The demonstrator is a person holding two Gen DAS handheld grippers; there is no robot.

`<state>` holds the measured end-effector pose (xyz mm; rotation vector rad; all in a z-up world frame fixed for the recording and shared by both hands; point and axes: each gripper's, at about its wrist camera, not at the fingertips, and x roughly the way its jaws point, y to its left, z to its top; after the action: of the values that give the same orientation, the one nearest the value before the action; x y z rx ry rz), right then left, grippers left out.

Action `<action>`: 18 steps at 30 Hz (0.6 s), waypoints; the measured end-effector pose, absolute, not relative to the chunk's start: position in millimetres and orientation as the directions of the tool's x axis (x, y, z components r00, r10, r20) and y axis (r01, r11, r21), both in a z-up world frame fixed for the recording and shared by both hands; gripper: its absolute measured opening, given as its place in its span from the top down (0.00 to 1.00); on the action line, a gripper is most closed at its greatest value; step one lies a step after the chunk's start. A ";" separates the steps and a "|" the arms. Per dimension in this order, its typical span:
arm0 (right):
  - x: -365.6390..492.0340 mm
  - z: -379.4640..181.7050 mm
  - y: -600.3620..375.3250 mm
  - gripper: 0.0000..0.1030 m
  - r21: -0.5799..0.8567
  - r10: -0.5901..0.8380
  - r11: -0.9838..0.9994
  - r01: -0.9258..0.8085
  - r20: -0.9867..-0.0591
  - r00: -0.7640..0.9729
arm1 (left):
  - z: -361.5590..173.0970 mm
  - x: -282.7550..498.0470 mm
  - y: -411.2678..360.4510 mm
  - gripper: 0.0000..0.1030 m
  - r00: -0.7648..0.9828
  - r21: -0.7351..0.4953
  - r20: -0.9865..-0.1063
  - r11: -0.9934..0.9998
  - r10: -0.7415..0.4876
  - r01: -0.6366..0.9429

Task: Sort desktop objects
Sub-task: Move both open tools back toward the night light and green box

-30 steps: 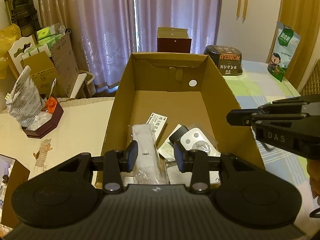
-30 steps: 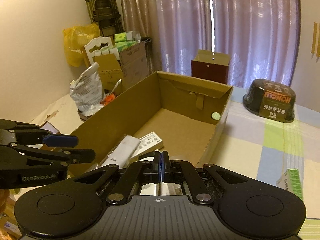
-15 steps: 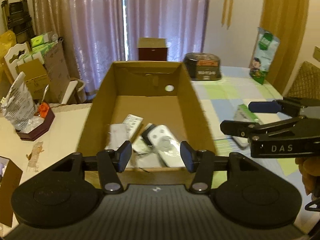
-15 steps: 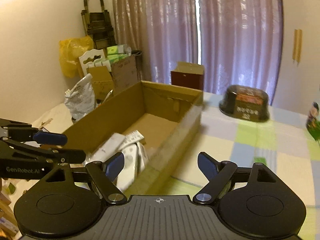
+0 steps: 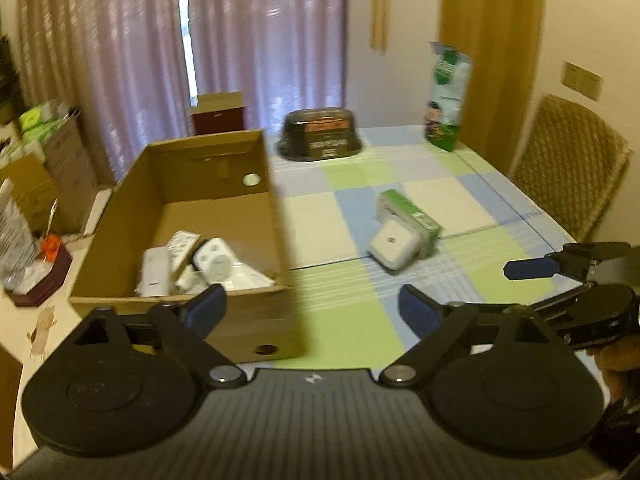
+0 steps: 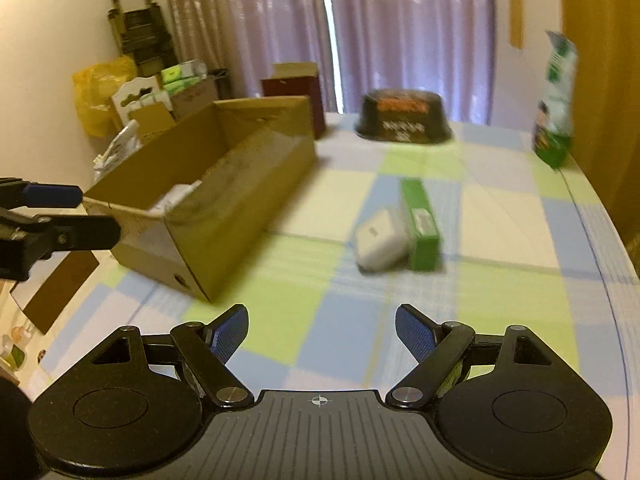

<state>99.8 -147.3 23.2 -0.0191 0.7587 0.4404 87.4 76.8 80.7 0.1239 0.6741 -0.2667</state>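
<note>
Your left tongs [image 5: 308,312] and right tongs [image 6: 322,334] gape wide, empty; the blurred labels on the green box [image 6: 420,226] are unreadable.

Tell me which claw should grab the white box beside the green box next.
Probably the right claw: it is open and pointed at the white box and green box. The left claw, also open, sits by the cardboard box.

We count one open brown cardboard box [image 5: 224,320], one white rounded plastic case [image 5: 394,245], one green rectangular carton [image 5: 412,212], one black bowl-shaped container [image 5: 322,140], one tall green snack bag [image 5: 446,96] and two hand-held grippers.
</note>
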 end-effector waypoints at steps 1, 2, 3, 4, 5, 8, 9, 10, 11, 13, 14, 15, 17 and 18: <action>94.3 23.7 -155.2 0.19 0.142 0.376 0.911 -0.386 -0.670 0.640 | 78.4 84.0 70.9 0.04 0.745 0.033 -0.633 0.954 -0.210 0.297; 88.8 24.2 -163.0 0.19 0.143 0.372 0.914 -0.381 -0.671 0.641 | 76.1 80.7 65.0 0.03 0.741 0.039 -0.636 0.950 -0.216 0.310; 83.5 24.8 -170.5 0.19 0.144 0.371 0.914 -0.378 -0.670 0.643 | 73.2 78.0 59.0 0.02 0.734 0.043 -0.642 0.946 -0.221 0.322; 79.2 25.3 -176.9 0.19 0.146 0.372 0.915 -0.376 -0.669 0.644 | 70.0 75.9 53.3 0.01 0.725 0.046 -0.652 0.942 -0.223 0.331; 74.2 25.6 -183.7 0.13 0.147 0.371 0.916 -0.374 -0.667 0.646 | 67.3 73.7 48.2 0.01 0.717 0.049 -0.660 0.940 -0.225 0.339; 60.0 24.8 -200.9 0.01 0.155 0.373 0.919 -0.363 -0.641 0.670 | 60.5 67.2 35.2 0.01 0.699 0.047 -0.677 0.934 -0.230 0.354; 55.8 23.4 -205.8 0.01 0.163 0.377 0.918 -0.360 -0.637 0.672 | 58.0 65.3 30.9 0.01 0.692 0.048 -0.684 0.932 -0.231 0.359; 51.9 21.9 -210.4 0.01 0.171 0.380 0.918 -0.357 -0.634 0.673 | 55.7 63.3 27.2 0.01 0.687 0.050 -0.689 0.930 -0.232 0.364; 49.7 19.3 -213.2 0.01 0.179 0.381 0.919 -0.351 -0.635 0.673 | 53.9 61.4 23.8 0.01 0.682 0.052 -0.694 0.928 -0.232 0.369; 46.0 15.3 -217.4 0.01 0.193 0.382 0.920 -0.342 -0.637 0.670 | 51.3 57.8 18.0 0.01 0.672 0.056 -0.702 0.924 -0.233 0.379; 44.4 13.8 -218.9 0.01 0.199 0.384 0.920 -0.338 -0.638 0.668 | 50.5 56.3 15.5 0.01 0.668 0.057 -0.706 0.922 -0.234 0.384; 43.1 13.1 -220.0 0.01 0.206 0.387 0.919 -0.337 -0.636 0.668 | 49.8 55.2 13.1 0.01 0.664 0.059 -0.710 0.920 -0.234 0.388; 41.8 13.4 -220.9 0.01 0.216 0.399 0.914 -0.343 -0.628 0.668 | 49.0 52.6 10.1 0.01 0.659 0.062 -0.715 0.918 -0.234 0.393; 42.2 12.2 -221.6 0.01 0.220 0.402 0.913 -0.343 -0.626 0.668 | 48.7 51.1 9.0 0.01 0.656 0.063 -0.718 0.917 -0.233 0.395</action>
<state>42.2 -221.6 12.2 0.0859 0.7264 0.4205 51.1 9.0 48.7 0.2216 0.7779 -0.3590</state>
